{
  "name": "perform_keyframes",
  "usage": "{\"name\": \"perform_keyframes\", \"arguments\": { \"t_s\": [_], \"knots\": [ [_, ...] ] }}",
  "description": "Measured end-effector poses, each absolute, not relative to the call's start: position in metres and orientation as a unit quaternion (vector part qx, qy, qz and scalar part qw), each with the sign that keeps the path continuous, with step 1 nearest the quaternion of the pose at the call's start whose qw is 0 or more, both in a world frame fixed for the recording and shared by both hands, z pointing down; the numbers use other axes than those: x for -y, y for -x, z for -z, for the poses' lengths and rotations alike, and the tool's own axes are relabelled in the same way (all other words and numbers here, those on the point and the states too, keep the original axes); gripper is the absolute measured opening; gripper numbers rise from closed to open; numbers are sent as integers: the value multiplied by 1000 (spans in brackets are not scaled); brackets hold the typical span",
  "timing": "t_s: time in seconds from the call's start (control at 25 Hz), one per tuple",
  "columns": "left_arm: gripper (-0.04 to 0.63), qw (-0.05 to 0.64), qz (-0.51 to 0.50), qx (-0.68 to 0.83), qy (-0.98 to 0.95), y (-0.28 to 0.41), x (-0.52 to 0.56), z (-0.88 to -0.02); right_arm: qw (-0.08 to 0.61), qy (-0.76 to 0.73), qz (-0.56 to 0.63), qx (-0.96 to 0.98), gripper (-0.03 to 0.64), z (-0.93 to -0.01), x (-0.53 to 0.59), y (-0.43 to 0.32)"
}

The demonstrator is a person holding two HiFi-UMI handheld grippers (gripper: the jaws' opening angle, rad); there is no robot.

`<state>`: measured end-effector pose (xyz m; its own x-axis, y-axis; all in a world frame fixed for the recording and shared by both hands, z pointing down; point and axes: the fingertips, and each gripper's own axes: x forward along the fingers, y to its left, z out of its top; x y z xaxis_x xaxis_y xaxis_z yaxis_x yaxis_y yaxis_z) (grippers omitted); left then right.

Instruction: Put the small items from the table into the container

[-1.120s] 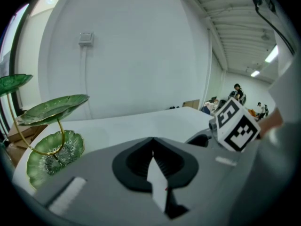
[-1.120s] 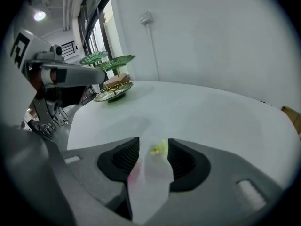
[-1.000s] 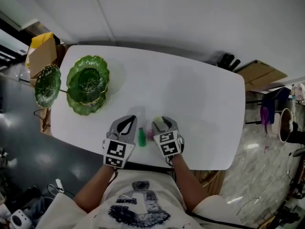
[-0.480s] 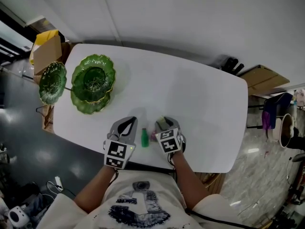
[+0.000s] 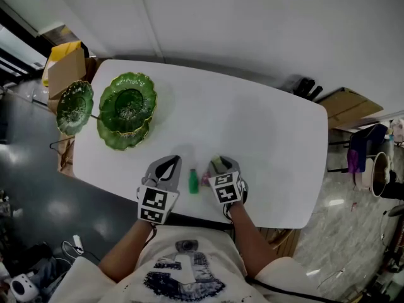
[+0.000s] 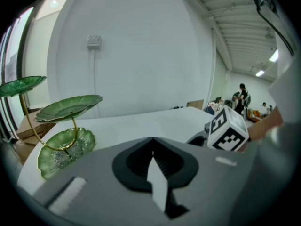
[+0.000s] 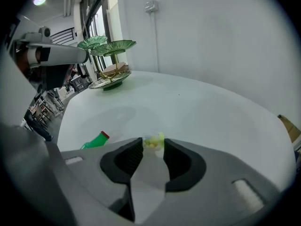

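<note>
Yellow-green item (image 7: 151, 142) sits between right gripper's (image 5: 219, 165) closing jaws, left gripper (image 5: 167, 166) pinched together empty; pickup in hand, firm pinch then lift needed.

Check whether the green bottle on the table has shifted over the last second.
No. The green bottle sits in the same spot by the table's near edge; only the camera has drifted.

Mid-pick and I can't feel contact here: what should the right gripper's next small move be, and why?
Probably finish closing the right gripper before lifting: its fingers are closing with the small yellow-green item between their tips, on the table, not clearly gripped yet. Lifting now would likely leave it behind.
</note>
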<state>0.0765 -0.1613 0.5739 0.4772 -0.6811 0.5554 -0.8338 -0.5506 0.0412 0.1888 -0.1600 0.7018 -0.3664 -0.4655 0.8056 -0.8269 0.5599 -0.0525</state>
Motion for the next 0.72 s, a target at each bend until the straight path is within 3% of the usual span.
{"name": "perform_keyframes", "arguments": {
  "t_s": [0.72],
  "knots": [
    [-9, 128, -242, 480, -834, -43, 147, -545, 309, -445, -231, 808, 135, -640, 155, -180]
  ]
}}
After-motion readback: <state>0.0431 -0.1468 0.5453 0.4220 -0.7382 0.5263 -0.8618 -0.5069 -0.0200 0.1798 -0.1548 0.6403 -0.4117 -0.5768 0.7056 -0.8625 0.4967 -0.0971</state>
